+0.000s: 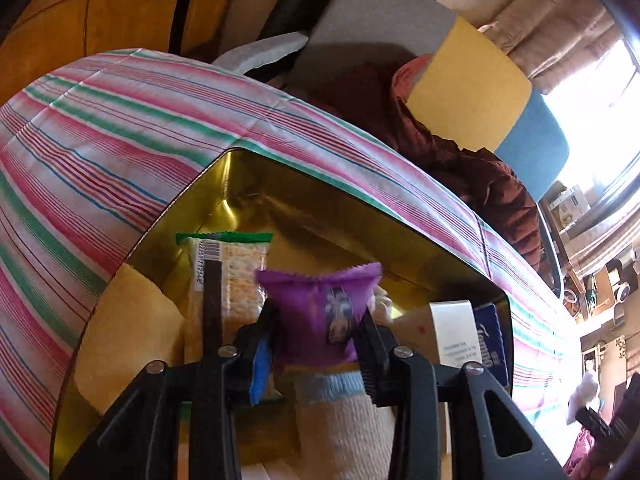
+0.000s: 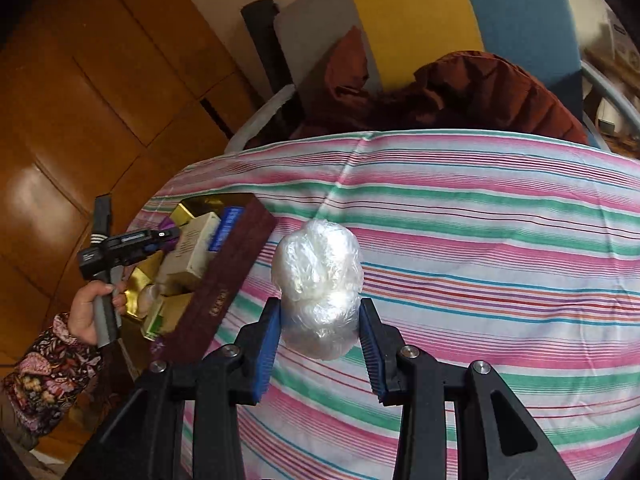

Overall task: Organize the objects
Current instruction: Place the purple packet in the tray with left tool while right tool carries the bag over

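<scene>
Left gripper [image 1: 318, 332] was over the gold-lined box [image 1: 224, 184], purple snack packet [image 1: 320, 312] sitting between its jaws – whether the pads pressed it or had let go, I couldn't tell. Box already held a green-edged cracker pack [image 1: 236, 264], a yellow sponge-like piece [image 1: 124, 324], a white carton [image 1: 454, 332], a blue box [image 1: 490, 336] and a knitted sock-like item [image 1: 340, 412] – so mostly filled. Right gripper [image 2: 320, 332] was clamped on a crumpled clear plastic bag [image 2: 318, 276], held over the striped tablecloth [image 2: 480, 240], well apart from the box. Judged left to do: packet dropped in, bag carried over. The rest of the cloth looked bare.
</scene>
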A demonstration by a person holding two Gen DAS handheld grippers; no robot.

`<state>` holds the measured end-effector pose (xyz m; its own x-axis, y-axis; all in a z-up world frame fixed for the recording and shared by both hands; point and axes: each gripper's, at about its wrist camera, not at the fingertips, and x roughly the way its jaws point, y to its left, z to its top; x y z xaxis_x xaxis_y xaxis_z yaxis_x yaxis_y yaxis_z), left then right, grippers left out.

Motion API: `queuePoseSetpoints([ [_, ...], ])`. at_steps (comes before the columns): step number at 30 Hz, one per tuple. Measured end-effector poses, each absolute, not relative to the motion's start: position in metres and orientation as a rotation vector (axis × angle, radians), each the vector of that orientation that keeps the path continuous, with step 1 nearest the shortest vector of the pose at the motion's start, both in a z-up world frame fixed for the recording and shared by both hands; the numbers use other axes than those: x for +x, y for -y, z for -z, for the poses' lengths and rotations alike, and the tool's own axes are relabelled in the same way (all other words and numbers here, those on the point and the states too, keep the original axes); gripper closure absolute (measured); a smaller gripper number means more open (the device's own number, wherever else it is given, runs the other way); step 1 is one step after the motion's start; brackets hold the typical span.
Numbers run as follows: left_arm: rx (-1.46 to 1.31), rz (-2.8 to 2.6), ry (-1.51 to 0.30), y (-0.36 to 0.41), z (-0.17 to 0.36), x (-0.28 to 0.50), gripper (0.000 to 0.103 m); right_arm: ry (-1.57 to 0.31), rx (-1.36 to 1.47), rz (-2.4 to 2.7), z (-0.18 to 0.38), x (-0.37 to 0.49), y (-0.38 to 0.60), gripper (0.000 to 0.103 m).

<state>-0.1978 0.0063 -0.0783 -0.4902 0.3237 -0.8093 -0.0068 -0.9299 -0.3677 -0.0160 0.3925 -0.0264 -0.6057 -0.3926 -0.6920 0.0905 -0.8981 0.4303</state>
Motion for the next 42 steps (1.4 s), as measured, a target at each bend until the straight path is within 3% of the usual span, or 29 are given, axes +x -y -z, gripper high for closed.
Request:
queuePoseSetpoints([
  [2,-1.476,-2.515,0.492,-0.005,0.078,-0.201,0.053,0.515,1.215,2.508,0.026,-0.017,-0.376,0.064],
  [5,-1.437,-2.502,0.513,-0.002,0.074,-0.196,0.050,0.480,1.228,2.475,0.028,-0.020,-0.351,0.064],
  [15,-1.163,-2.588,0.513,0.010,0.054,-0.112,0.049,0.377,1.247,2.376,0.031,-0.040,-0.285,0.064],
  [28,-1.130,-2.586,0.536,0.027,0.064,-0.039,0.049,0.171,1.280,2.334,0.019,-0.123,-0.179,0.064],
  [33,-1.122,-2.583,0.588,0.038,0.065,-0.031,0.049,-0.001,1.327,2.353,0.022,-0.160,-0.142,0.064],
  [42,-1.151,-2.570,0.586,0.045,0.068,-0.029,0.049,-0.550,1.377,2.386,0.044,-0.214,-0.095,0.064],
])
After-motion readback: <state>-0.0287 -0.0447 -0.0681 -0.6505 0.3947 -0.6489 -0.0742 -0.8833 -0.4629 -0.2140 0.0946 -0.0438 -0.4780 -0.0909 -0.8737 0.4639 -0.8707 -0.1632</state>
